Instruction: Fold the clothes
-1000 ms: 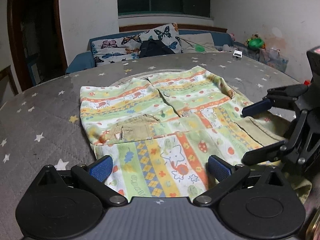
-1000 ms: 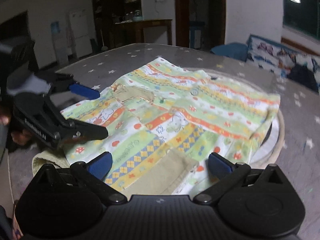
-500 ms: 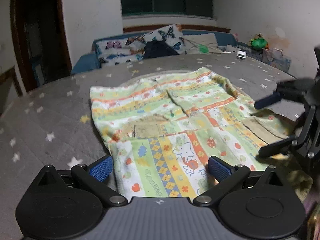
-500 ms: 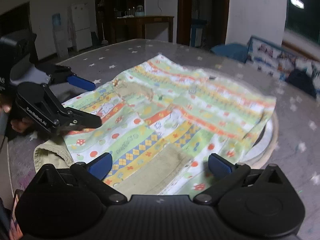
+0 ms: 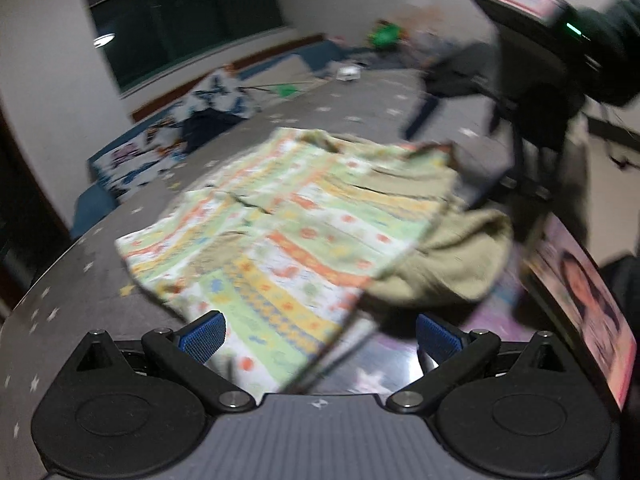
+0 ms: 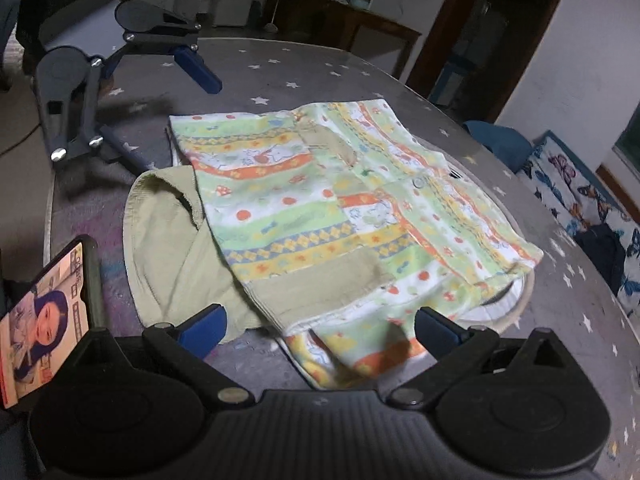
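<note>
So there's one garment here, a small pastel striped cotton top printed with cartoon animals and mushrooms [image 6: 352, 216], lying mostly flat on the round grey tabletop scattered with white stars [image 6: 304, 76], with its olive-green corduroy hood [image 6: 168, 248] spilling out to the near left side in the right wrist view. The top looks partly folded already, one printed panel is lapped over the middle with a small button [image 6: 419, 182] showing. It should handle light and floppy, nothing stiff about it, so it'll sag and drag wherever it isn't supported; the corduroy bit looks thicker and will probably bunch. I'd pinch it at a hem corner or along the near edge, not mid-panel. Two grippers total. The right gripper [image 6: 318, 330] has its blue-padded fingers spread wide with nothing between them, hovering over the near hem. The left gripper [image 5: 318, 330] is also spread apart and holding nothing, with the near corner of the top lying under it; that view is pretty blurred so fine detail is a guess. From the right camera you can see it off at the far left, up off the table. One phone with a lit screen [image 6: 44, 320] is propped at the near left edge, just beside the hood.
</note>
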`<state>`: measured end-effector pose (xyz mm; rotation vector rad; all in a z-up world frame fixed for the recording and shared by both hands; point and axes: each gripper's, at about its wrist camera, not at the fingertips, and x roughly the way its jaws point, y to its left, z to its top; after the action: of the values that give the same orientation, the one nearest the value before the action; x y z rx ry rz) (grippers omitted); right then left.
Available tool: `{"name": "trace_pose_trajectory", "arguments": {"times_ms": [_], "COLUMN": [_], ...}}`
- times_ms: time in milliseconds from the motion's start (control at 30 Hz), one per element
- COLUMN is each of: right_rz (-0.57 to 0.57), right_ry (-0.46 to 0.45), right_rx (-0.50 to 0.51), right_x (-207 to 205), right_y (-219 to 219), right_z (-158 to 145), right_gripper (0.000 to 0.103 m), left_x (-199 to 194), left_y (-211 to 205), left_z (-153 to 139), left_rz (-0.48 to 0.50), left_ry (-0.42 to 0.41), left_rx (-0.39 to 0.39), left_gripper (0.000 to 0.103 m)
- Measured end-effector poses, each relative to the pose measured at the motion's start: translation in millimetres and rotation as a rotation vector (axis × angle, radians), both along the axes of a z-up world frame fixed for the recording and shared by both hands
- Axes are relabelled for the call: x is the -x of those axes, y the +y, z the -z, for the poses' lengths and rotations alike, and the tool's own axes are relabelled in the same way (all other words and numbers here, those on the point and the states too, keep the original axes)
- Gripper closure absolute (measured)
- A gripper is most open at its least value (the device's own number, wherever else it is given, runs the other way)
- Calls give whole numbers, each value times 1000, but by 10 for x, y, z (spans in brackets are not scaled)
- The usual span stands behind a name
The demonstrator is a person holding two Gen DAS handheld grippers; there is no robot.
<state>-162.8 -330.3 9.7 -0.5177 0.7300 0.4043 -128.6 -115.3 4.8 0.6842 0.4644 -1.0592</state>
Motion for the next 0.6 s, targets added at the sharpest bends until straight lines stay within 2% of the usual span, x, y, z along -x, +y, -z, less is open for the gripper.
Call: {"name": "trace_pose_trajectory", "arguments": {"times_ms": [67,133,233,300,500,567,600], "right_rz": [8,18,20,21,25,23,21], "right_ry": [3,17,34,41,41,42,42], "right_rx": [-21,-47,-62,-61,-56,-58,-57], "right_x": [-44,-91,-109,-96,-61,-49,-44], "right_y": [20,6,-17,-23,-40,-44,-48], "right_z": [-2,-5,-20,-39,-58,-62,-65], "right_gripper": [5,7,12,15,19,20,20], "left_x": [69,138,140,127,100,75,50], "left_y": [-43,-71,-144,-180,-269,-293,-302], "left_z": [58,74,88,97,105,96,88], "left_rz": [54,104,155,189,272,258,244], "left_ry": [-24,-58,-70,-63,-5,17,32], "left_rx": [-29,-27,-30,-24,7,17,23], "left_gripper": [0,0,0,5,42,68,72]}}
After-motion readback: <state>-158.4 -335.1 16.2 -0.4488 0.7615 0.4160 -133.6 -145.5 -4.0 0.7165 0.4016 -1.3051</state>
